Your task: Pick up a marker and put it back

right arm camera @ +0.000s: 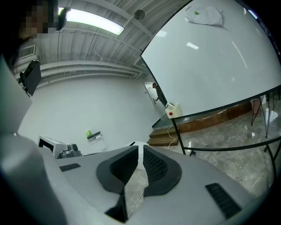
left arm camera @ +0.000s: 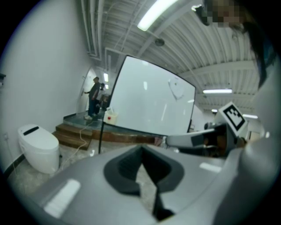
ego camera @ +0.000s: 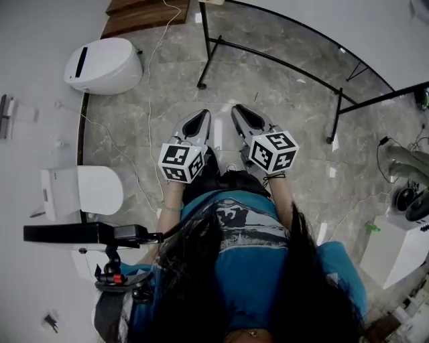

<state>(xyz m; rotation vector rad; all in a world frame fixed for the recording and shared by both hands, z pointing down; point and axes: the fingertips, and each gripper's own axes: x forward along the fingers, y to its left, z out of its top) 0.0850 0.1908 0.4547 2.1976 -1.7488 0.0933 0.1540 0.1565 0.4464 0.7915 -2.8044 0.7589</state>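
I see no marker in any view. In the head view both grippers are held side by side in front of the person's body, over the marbled floor. My left gripper has its jaws together with nothing between them. My right gripper is also shut and empty; it shows again at the right of the left gripper view, with its marker cube. Both point toward a large whiteboard on a black frame a short way ahead.
A white toilet stands at the left, with a second one nearer. Wooden steps lie beyond. A white cable trails across the floor. A white box with a red spot sits by the board. A person stands far off.
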